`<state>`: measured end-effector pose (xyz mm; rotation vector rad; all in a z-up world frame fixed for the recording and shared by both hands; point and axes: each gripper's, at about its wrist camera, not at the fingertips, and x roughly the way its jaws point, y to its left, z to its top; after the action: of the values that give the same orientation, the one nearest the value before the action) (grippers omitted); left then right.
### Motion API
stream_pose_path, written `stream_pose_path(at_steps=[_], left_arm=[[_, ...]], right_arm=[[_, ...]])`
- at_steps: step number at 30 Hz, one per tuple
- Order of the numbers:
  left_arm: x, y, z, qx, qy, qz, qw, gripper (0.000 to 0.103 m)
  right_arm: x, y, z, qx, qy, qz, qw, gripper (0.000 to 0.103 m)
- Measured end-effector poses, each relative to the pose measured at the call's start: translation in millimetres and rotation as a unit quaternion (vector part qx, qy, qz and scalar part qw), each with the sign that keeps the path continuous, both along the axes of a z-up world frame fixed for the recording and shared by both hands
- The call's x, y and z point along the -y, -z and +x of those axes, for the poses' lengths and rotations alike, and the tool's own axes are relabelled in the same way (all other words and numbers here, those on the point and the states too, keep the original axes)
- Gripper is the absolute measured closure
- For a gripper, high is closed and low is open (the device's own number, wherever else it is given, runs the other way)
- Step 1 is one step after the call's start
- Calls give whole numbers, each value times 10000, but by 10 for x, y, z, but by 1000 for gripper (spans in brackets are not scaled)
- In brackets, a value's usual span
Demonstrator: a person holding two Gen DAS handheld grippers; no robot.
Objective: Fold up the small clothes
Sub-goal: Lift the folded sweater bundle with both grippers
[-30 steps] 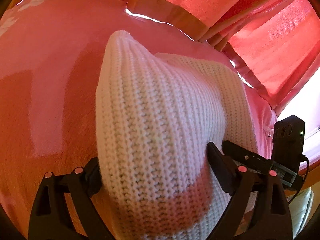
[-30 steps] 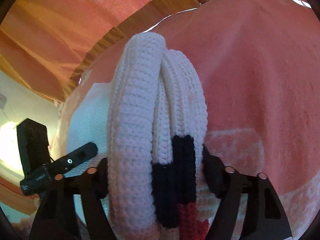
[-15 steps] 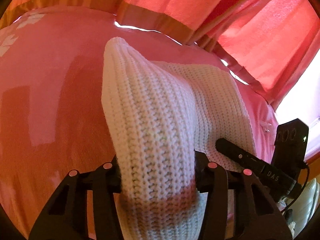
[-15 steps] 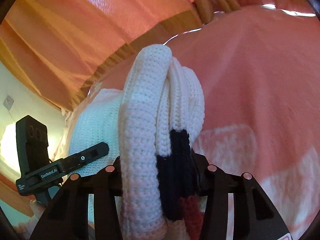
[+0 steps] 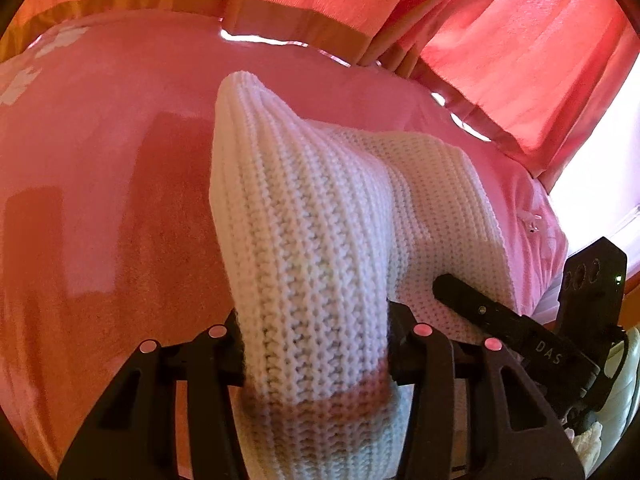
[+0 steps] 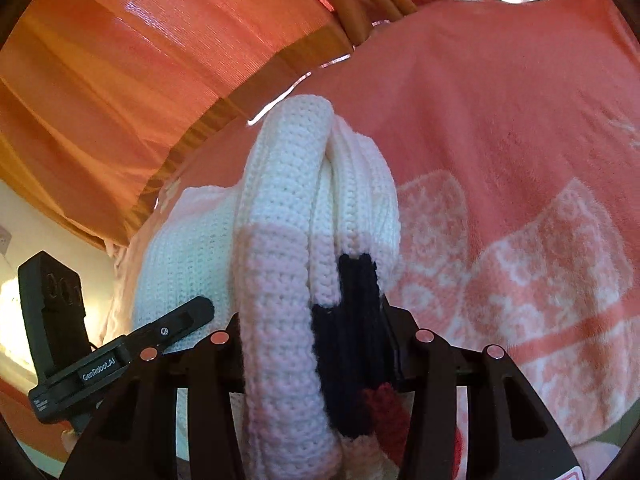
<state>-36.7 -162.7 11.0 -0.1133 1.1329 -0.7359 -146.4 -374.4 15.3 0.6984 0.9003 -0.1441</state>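
Since fold needs both corners raised, left tool (image 5: 314, 336) and right tool (image 6: 316, 336) each clamp sweater (image 5: 304, 240) edge above blanket (image 5: 100, 200).

A pink blanket (image 5: 120, 184) with a pale woven pattern (image 6: 532, 280) covers the bed (its pile looks brushed), and orange-red curtains (image 5: 520, 60) hang behind it.

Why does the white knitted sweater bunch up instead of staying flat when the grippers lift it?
The white knitted sweater is probably soft and floppy: it bunches thickly in the left gripper and drapes down behind. Its chunky knit likely grips well, so slipping seems unlikely.
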Motion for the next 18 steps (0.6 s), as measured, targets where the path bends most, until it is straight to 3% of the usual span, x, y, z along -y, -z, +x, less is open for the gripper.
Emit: stream_pose_path(at_steps=[6, 11, 18], left_arm=[[-55, -318, -120, 328, 125, -179, 9992, 59], [-137, -703, -241, 837, 226, -450, 9952, 59], [-420, -1380, -345, 1898, 136, -872, 9778, 59]], right_arm=[[-114, -355, -107, 259, 10, -315, 9992, 58], [-249, -822, -187, 718, 8, -623, 9955, 58], [-514, -1452, -100, 1572, -197, -971, 9826, 57]])
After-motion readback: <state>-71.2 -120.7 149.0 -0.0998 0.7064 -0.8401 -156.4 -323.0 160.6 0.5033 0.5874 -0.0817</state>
